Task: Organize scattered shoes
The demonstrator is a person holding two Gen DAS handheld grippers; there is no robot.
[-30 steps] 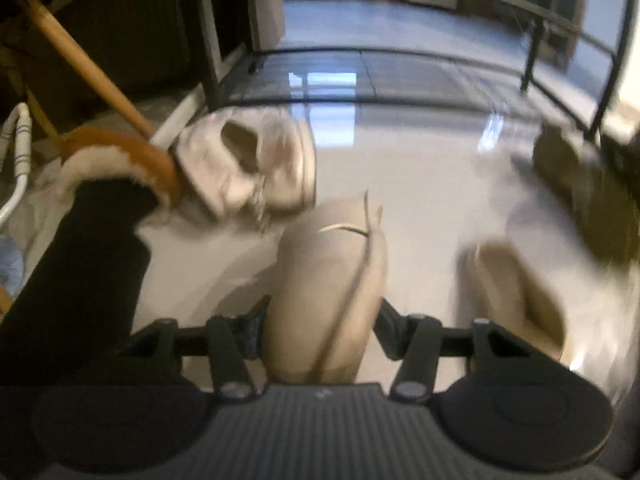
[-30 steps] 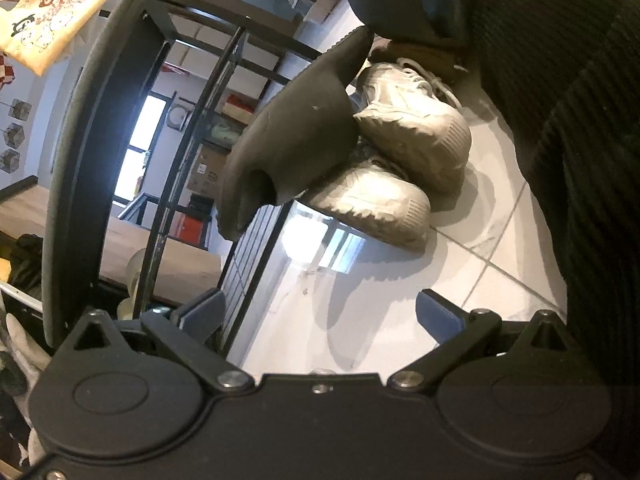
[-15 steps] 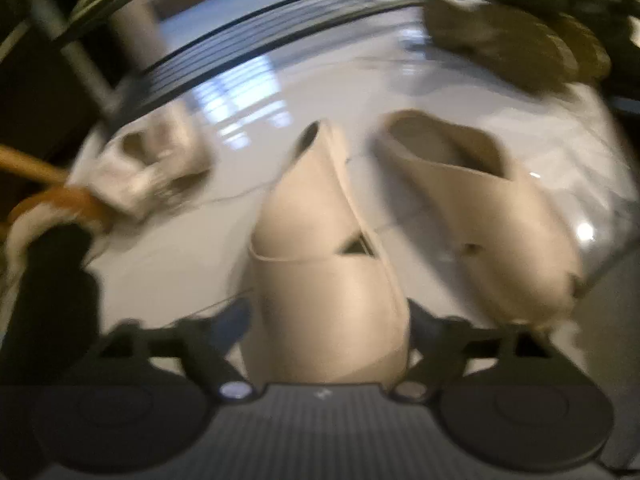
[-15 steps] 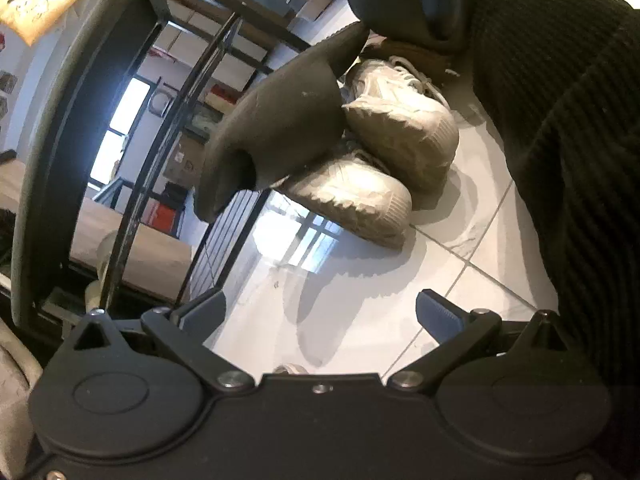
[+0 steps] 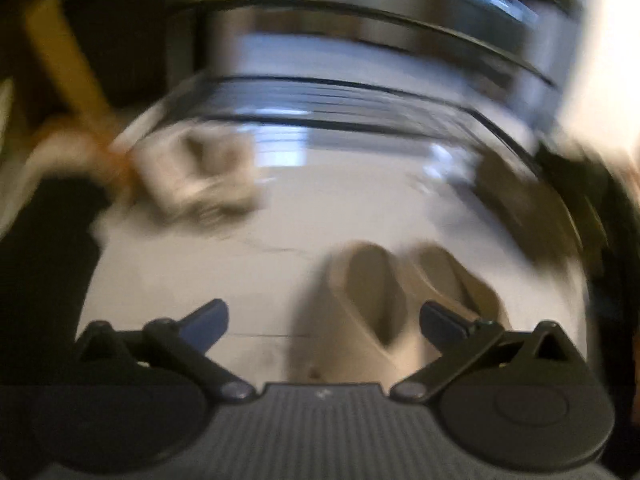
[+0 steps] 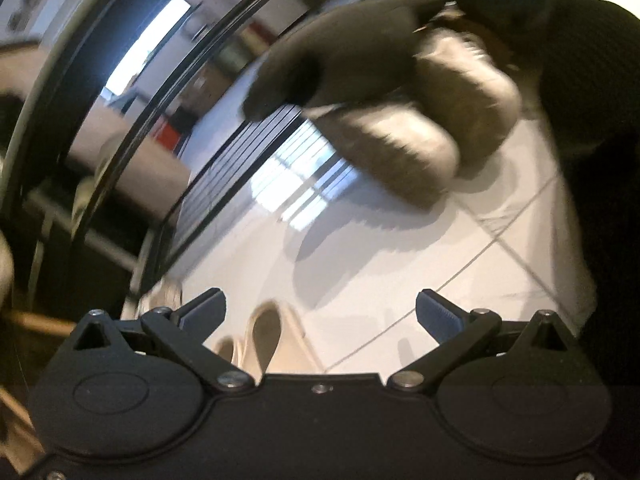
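The two beige slip-on shoes (image 5: 400,304) now lie side by side on the white tiled floor (image 5: 256,280), touching or nearly so, openings turned up and away from the camera. Half a second ago the left gripper (image 5: 324,316) had one of them clamped between its fingers, with the mate lying just to its right; now those fingers are spread wide with nothing between them, and the gripper appears to be pulling back, the whole view smeared by motion. My reading is that the pair has just been set down together, so that part of the tidying looks done.

In the right wrist view the same beige pair (image 6: 264,336) shows low between the fingers of the right gripper (image 6: 320,312), which are also wide apart and empty. Farther off, two pale grey sneakers (image 6: 432,128) lie pressed together on the floor, with a dark slipper (image 6: 340,60) resting against their top. That camera has shifted too; a second ago the beige pair was not in its view.

Behind the shoes stands a black metal shoe rack (image 5: 360,92). Blur hides its shelves, so I cannot tell what they hold; no shoe is plainly on it. A brown shoe (image 5: 516,200) lies to the right, near the rack.
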